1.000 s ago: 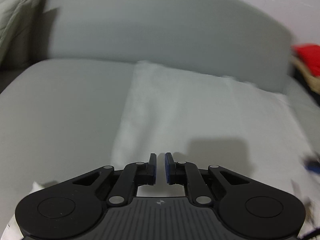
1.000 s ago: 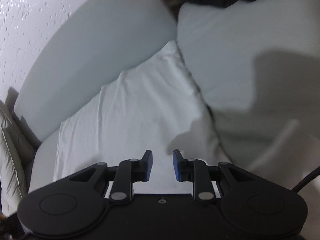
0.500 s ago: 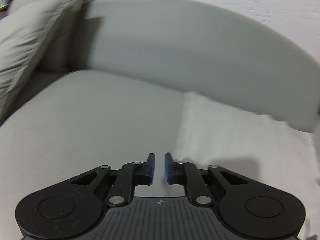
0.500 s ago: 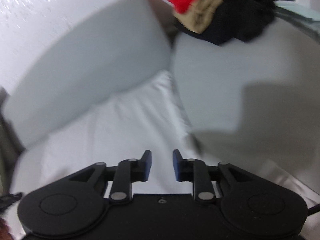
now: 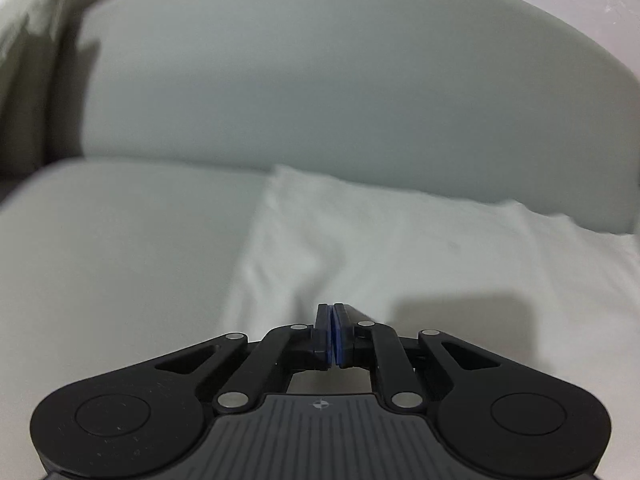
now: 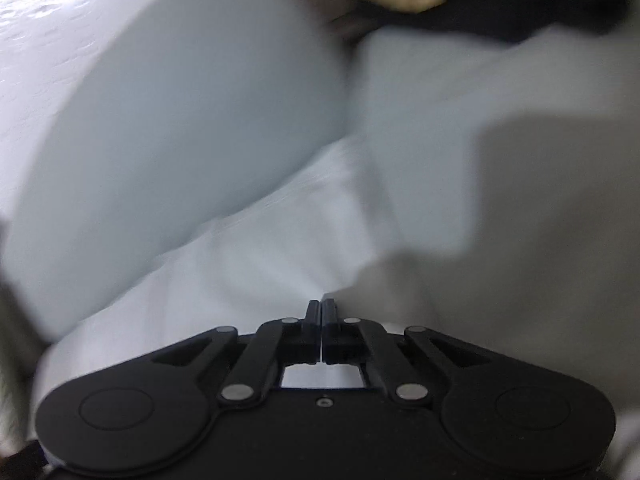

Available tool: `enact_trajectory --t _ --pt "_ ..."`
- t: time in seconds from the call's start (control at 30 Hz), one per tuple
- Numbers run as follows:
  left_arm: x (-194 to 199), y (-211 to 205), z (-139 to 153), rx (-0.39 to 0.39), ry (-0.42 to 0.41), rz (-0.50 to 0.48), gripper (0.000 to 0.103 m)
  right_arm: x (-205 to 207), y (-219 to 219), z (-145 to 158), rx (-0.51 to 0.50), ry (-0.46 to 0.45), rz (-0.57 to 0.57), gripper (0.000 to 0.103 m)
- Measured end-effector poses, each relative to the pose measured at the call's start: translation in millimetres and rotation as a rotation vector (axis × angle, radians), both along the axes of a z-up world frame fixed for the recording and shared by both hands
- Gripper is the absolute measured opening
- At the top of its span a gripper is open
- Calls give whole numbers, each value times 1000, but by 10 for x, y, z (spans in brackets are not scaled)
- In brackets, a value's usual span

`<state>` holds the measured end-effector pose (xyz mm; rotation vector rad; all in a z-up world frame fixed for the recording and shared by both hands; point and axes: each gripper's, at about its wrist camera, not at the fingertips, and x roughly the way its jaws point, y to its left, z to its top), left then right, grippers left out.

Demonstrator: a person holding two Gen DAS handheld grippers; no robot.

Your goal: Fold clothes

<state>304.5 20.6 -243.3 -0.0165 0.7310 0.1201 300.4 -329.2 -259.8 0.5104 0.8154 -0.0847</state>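
Now we are working over a white garment (image 5: 420, 256) lying flat on the sofa seat (image 5: 120, 248), its far edge against the backrest (image 5: 320, 92). Our left gripper (image 5: 332, 334) is closing, its jaws all but together, and we cannot tell whether cloth is between them; our right gripper (image 6: 322, 330) is pressed together at the garment's right edge, its hold likewise unclear. Any pinch catching a single layer, or nothing, is risking a crooked fold.

no readable text, labels or signs
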Motion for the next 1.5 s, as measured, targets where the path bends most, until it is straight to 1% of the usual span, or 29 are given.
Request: enact_trajectory --t 0.03,0.07,0.1,0.13,0.17,0.2,0.23,0.33,0.43,0.5,0.57,0.6,0.67,0.7,0.73,0.77,0.8,0.83,0.87,0.93,0.97,1.0,1.03,1.17,1.2,1.27,1.37,1.47,1.5 --pt "36 6 -4 81 -4 41 12 0 -66 -24 -46 9 -34 0" --pt "71 11 -7 161 -9 83 12 3 -101 -45 -37 6 -26 0" --pt "105 70 7 170 -4 109 12 1 -70 -29 -56 9 -20 0" --pt "122 148 39 149 6 125 12 -3 11 18 -108 11 -12 0" --pt "122 199 81 138 7 135 8 -26 77 75 -140 0 -19 0" --pt "121 249 122 128 9 145 8 -50 143 132 -172 -12 -25 1" --pt "120 299 164 118 11 155 8 -73 195 191 -194 -27 -33 5" --pt "141 306 333 23 -28 114 8 -57 148 307 -92 -95 -65 12" --pt "326 153 362 -85 -43 -14 8 50 110 333 47 -139 -78 15" --pt "439 -2 339 -133 -44 -102 9 197 160 255 117 -145 -31 17" --pt "551 -197 276 -164 -36 -185 10 327 299 172 183 -161 87 17" --pt "613 -292 231 -136 -38 -201 11 393 376 133 209 -169 147 17" --pt "760 -434 119 -18 -40 -169 11 527 557 52 191 -160 246 17" --pt "845 -412 55 22 -45 -130 12 592 638 5 176 -148 285 16" --pt "931 -388 -8 63 -49 -91 13 650 703 -37 156 -140 312 4" --pt "989 -338 -44 103 -65 -46 12 676 704 -55 110 -149 286 0" --pt "1053 -282 -81 152 -64 9 12 698 695 -67 64 -161 253 0" --pt "1095 -208 -121 190 -69 36 12 703 633 -53 9 -180 186 0" --pt "1136 -133 -161 228 -74 63 12 699 555 -41 -76 -176 82 0" --pt "1172 -102 -215 300 -81 45 12 672 370 -55 -196 -174 -56 0" --pt "1201 -109 -242 365 -72 75 10 656 273 -69 -189 -187 -66 0" --pt "1213 -69 -260 384 -47 111 10 645 244 -60 -178 -184 -57 0" --pt "1211 4 -243 359 -43 132 10 631 228 -46 -171 -181 -51 0" --pt "1073 232 26 278 -13 169 10 464 359 155 -207 -162 -83 0" --pt "990 290 112 259 -14 177 9 378 370 239 -204 -168 -99 4" --pt "753 367 341 213 -34 169 10 101 377 487 -212 -210 -117 6" --pt "226 382 766 172 -78 127 11 -436 339 934 -182 -274 -119 6" --pt "-376 352 1278 155 -128 59 12 -1080 292 1409 -165 -338 -106 6" --pt "-571 351 1443 140 -143 37 14 -1212 183 1579 -160 -351 -99 7"
